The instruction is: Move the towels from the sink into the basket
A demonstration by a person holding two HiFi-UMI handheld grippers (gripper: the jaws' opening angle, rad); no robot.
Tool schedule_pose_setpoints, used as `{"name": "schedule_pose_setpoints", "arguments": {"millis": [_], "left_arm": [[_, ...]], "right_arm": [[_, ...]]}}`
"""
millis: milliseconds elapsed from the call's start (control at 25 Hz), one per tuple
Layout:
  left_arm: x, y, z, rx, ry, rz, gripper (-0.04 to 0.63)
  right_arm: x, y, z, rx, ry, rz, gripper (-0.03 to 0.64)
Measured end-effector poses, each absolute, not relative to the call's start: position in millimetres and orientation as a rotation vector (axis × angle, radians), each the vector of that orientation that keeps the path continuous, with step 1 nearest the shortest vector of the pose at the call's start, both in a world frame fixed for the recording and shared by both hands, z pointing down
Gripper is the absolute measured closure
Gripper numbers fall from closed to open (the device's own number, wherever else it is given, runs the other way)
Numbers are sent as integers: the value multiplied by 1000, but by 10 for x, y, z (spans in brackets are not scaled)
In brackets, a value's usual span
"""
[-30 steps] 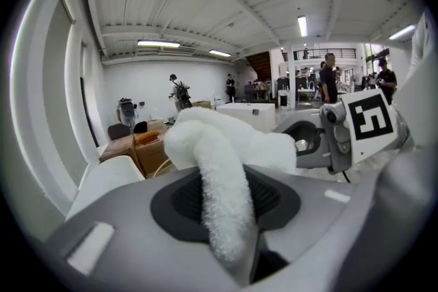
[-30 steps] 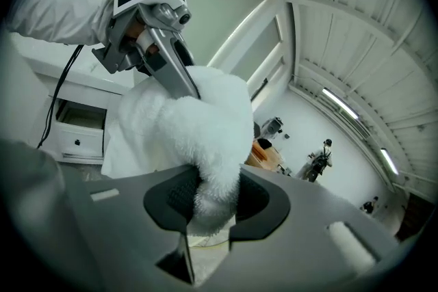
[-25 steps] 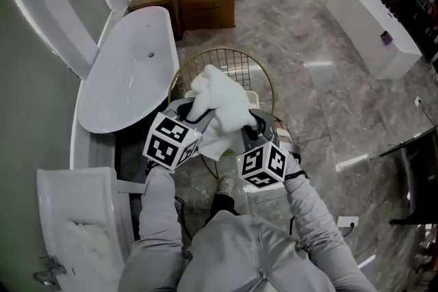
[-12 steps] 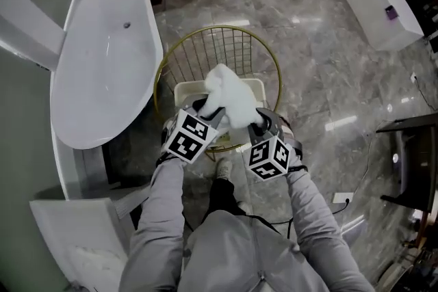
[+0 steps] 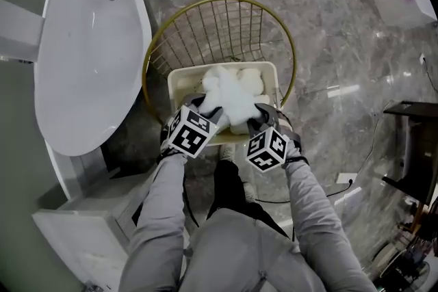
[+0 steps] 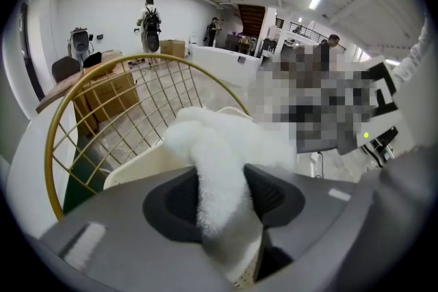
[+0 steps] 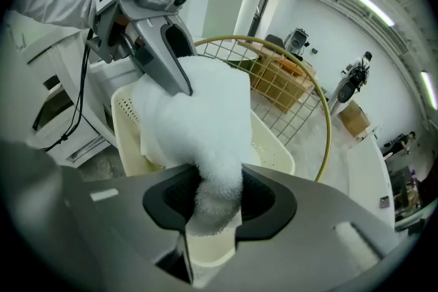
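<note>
1 white towel [image 5: 229,89] hangs over the cream basket [image 5: 183,70]. Right gripper [image 7: 217,198] pinches it; left gripper [image 6: 222,202] grips it too (jaws have just been opening). Uneven release could snag it on the rim.

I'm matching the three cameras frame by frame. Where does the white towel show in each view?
Head view: white towel at centre, over the cream basket.
Left gripper view: white towel low centre, reaching mid-frame.
Right gripper view: white towel centre, down to the lower middle.
Shared landmark: the gold wire basket, visible in all three.
</note>
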State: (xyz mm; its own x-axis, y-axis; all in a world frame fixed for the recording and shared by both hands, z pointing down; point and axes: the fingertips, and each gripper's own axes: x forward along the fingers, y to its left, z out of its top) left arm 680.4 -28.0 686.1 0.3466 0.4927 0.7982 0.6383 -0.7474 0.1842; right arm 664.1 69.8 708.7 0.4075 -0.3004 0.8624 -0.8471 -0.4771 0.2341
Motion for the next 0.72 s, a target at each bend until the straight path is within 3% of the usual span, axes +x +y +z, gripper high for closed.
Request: {"name": "schedule_pose_setpoints", "arguments": {"millis": [240,720], "left_arm": [[6840,-360,7001,-2417,-1022,-1448,298],[6590,-527,6630,-2489,-862,-1403,279]], "right_arm": [[6704,863,7223,2050,-967,1185,440],[6495,1026,6830,2153,-970,1103,437]]}}
